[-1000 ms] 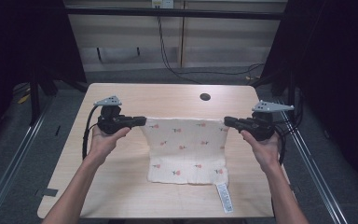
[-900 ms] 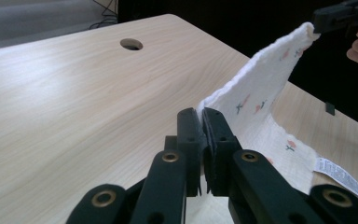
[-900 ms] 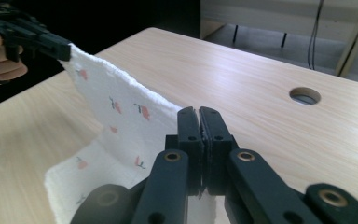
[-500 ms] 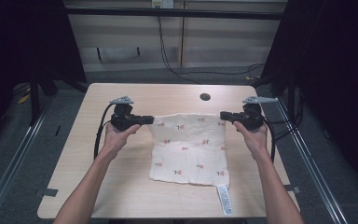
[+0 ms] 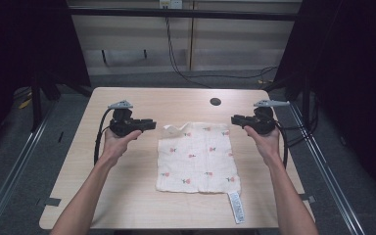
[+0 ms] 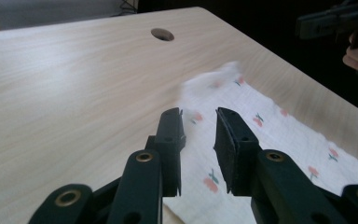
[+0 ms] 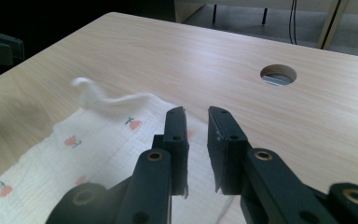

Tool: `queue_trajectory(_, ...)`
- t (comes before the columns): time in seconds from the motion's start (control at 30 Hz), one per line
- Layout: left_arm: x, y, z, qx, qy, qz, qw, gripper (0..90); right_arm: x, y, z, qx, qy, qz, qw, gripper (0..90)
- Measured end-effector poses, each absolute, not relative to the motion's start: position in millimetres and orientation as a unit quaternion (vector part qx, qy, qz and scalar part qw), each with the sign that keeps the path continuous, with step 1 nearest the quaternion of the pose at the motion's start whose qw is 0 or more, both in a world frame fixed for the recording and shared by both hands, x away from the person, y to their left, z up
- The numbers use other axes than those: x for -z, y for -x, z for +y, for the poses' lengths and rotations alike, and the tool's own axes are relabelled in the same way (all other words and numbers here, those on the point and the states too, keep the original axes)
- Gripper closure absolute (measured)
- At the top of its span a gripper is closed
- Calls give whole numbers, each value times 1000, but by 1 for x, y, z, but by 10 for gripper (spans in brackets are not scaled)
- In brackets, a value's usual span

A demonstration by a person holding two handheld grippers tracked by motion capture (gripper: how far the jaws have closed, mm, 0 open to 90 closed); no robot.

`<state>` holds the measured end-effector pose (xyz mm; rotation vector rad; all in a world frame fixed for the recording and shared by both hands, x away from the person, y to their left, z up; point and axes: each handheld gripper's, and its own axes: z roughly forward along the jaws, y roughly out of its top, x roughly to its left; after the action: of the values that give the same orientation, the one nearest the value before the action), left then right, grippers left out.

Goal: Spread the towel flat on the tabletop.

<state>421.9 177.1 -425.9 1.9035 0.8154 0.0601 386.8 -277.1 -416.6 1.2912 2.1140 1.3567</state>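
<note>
High view: both fingers [image 5: 149,124] (slightly parted) off cloth [image 5: 197,157].

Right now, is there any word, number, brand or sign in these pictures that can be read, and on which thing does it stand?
None can be read.
The white care label at the near edge of the cloth: it bears faint marks, too small and blurred to read.
The cloth's print is small red flowers, no text.
The left gripper, right gripper and table: no lettering visible.
</note>
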Motion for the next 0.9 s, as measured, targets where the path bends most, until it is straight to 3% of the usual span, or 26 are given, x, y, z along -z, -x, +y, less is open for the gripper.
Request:
queue_trajectory(0.5, 452, -355, 157, 17, -847, 262, 463, 725, 436, -323, -262, -450, -425, 775, 125, 715)
queue_trajectory(0.9, 491, -344, 123, 40, -881, 244, 404, 751, 478, -310, -259, -399, -437, 798, 117, 661)
